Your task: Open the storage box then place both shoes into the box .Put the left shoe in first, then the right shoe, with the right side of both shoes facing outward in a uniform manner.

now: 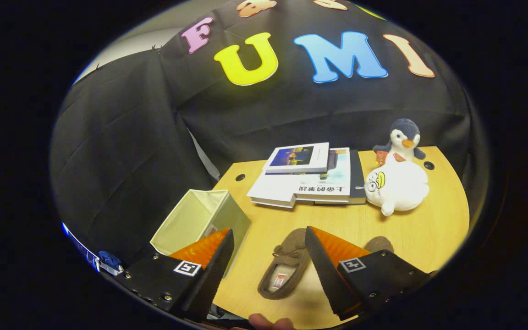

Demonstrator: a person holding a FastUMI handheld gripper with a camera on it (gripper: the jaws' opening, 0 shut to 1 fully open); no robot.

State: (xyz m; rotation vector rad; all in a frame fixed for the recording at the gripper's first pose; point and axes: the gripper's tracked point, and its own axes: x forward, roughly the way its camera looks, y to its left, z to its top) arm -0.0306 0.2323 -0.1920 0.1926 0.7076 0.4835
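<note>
A cream fabric storage box (190, 220) stands open-topped at the table's left front, partly behind my left finger; its inside looks bare. A brown moccasin shoe (284, 270) lies on the wooden table between my two fingers, its opening up and toe pointing away. The toe of a second brown shoe (380, 244) peeks out behind my right finger; the rest of it is hidden. My gripper (269, 239) hovers above the table, open wide, with nothing held between its fingers.
A stack of books (307, 178) lies at the middle back of the table (429, 233). A white plush toy (397, 185) and a penguin plush (404, 137) sit at the back right. A fingertip of a person (264, 321) shows below the fingers.
</note>
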